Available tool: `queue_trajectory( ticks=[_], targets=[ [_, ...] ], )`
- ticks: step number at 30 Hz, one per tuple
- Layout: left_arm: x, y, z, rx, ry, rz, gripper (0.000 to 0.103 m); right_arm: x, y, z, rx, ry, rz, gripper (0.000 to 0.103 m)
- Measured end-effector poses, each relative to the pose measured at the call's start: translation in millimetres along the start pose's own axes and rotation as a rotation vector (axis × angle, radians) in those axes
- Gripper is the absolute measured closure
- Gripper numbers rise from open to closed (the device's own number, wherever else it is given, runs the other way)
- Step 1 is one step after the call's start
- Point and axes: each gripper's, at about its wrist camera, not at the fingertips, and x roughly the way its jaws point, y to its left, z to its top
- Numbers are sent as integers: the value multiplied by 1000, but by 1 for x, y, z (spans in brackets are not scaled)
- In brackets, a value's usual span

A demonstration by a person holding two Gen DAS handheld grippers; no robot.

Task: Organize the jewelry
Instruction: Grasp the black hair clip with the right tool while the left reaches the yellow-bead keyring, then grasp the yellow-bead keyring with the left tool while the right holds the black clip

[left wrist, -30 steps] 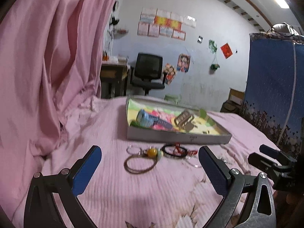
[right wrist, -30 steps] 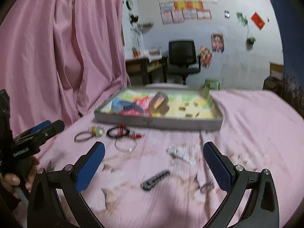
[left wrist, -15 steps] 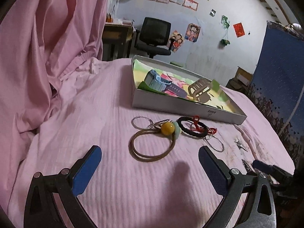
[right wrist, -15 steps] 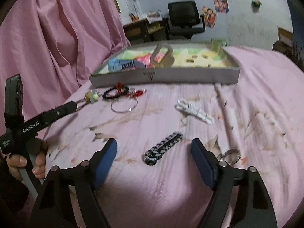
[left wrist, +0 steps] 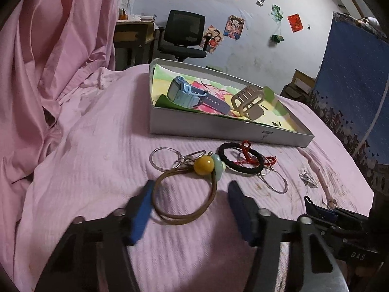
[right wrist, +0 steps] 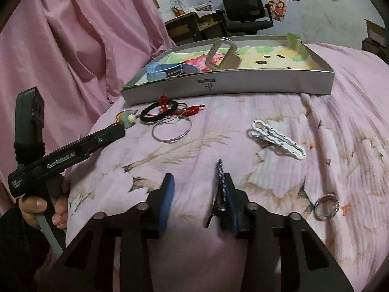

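On the pink bedsheet (left wrist: pixel 97 170), per left wrist cam, the left gripper (left wrist: pixel 189 206) is sitting low w/ its blue fingers (left wrist: pixel 142 216) partly open, straddling a brown hair tie (left wrist: pixel 209 199); nothing is being gripped. That tie's yellow bead (left wrist: pixel 203 162) is lying touching a teal bead (left wrist: pixel 218 165), w/ a thin metal ring (left wrist: pixel 161 158) just to the left. A black braided bracelet (left wrist: pixel 239 168) w/ red cord (left wrist: pixel 246 154) is lying to the right, near the grey box (left wrist: pixel 206 127). Inside the box, a blue watch (left wrist: pixel 187 95) and a beige hair claw (left wrist: pixel 248 101) are resting on colourful paper.

Over on right wrist cam, the right gripper (right wrist: pixel 199 192) is hovering low over the bed, fingers (right wrist: pixel 166 200) partly open, approx. half. A dark hair clip (right wrist: pixel 220 192) is standing on edge against the right finger's inner face; can't tell if it's actually clamped. A white hair clip (right wrist: pixel 279 141) is lying ahead to the right, a silver ring (right wrist: pixel 327 205) near the right edge, a wire bangle (right wrist: pixel 171 129) by the black bracelet. A hand (right wrist: pixel 41 209) is holding the left gripper's handle at left.
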Motion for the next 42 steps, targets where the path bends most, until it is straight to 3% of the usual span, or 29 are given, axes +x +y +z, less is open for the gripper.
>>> queue_trajectory(
  ticks=[10,12,16,28,42],
  targets=[
    [-4,-12,-9,58,2,-17,97,-9,-2,-8,8,-12,12,74],
    [-7,-17,-12,74,3,-20,100,-10,-3,-9,9,-17,16,78],
    [-18,-27,-19,92,-11,-33,100,-14,-1,-12,10,-36,24,91],
    [-62,-59,-28,156,-88,-61,100,-40,3,-11,-14,-170,64,91],
    [-97,-67,-17,149,-129,-96,100,-49,1,-10,-7,-225,86,92]
  ],
)
